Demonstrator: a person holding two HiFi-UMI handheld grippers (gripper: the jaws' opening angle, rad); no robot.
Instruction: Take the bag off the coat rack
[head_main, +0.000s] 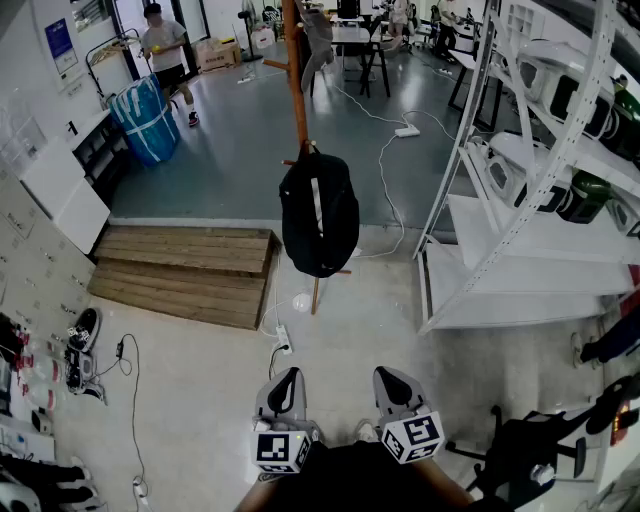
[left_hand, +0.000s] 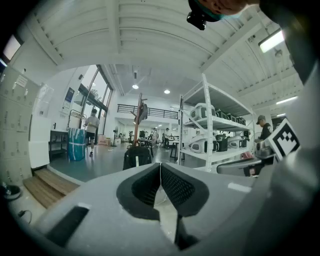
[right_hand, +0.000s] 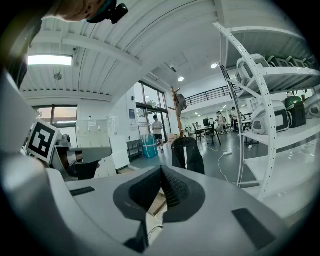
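Observation:
A black bag (head_main: 319, 213) with a pale stripe hangs on a wooden coat rack (head_main: 296, 90) in the middle of the floor, well ahead of me. My left gripper (head_main: 287, 378) and right gripper (head_main: 395, 377) sit side by side at the bottom of the head view, far short of the bag, both shut and empty. In the left gripper view the bag (left_hand: 137, 156) and rack (left_hand: 139, 112) show beyond the closed left gripper (left_hand: 160, 167). In the right gripper view the bag (right_hand: 187, 155) hangs just right of the closed right gripper (right_hand: 161, 170).
White metal shelving (head_main: 520, 200) with appliances stands to the right. A low wooden platform (head_main: 185, 265) lies left of the rack. A power strip (head_main: 283, 340) and cables lie on the floor between me and the rack. A black chair (head_main: 530, 450) is at lower right; a person (head_main: 165, 50) stands far back left.

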